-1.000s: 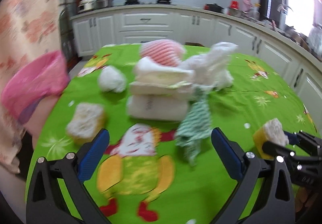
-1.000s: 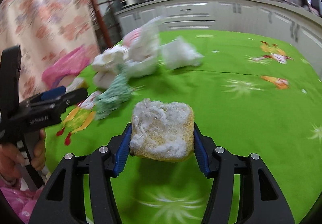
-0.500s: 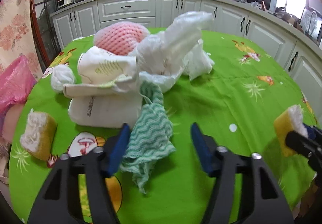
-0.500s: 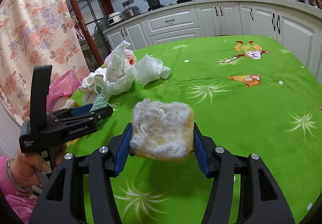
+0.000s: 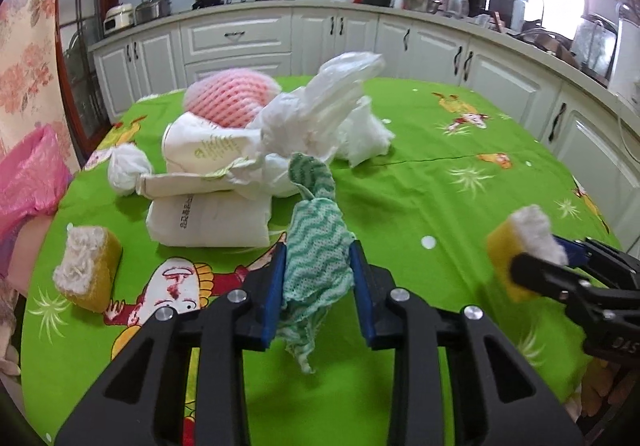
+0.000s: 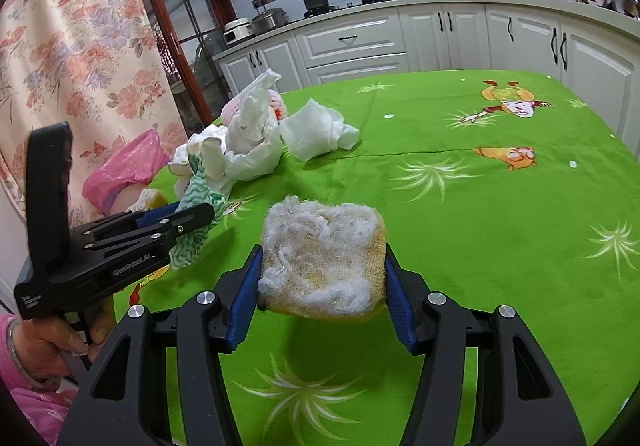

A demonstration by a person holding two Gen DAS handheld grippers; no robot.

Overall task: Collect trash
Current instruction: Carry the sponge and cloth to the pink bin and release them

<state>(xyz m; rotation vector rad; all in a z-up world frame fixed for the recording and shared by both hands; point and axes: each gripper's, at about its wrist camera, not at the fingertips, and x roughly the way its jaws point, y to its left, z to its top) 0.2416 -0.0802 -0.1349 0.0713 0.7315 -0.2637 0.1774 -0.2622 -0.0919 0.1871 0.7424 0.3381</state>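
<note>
My left gripper (image 5: 318, 270) is shut on a green-and-white wavy cloth (image 5: 316, 246), whose upper end still reaches the trash pile. It also shows in the right wrist view (image 6: 196, 219). My right gripper (image 6: 322, 282) is shut on a yellow sponge with a white fuzzy top (image 6: 322, 266), held above the green tablecloth (image 6: 480, 226). That sponge shows in the left wrist view (image 5: 520, 246). The pile holds white paper bags (image 5: 208, 205), a crumpled white plastic bag (image 5: 320, 113) and a pink foam net (image 5: 232, 97).
A second yellow sponge (image 5: 86, 270) lies at the table's left edge. A tied white wad (image 5: 126, 169) sits left of the pile, crumpled white paper (image 6: 316, 129) to its right. A pink plastic bag (image 5: 28, 173) hangs beside the table. Kitchen cabinets (image 5: 240, 41) stand behind.
My left gripper moved forward to the green cloth and closed on it. My right gripper kept its hold on the sponge and stayed nearly still.
</note>
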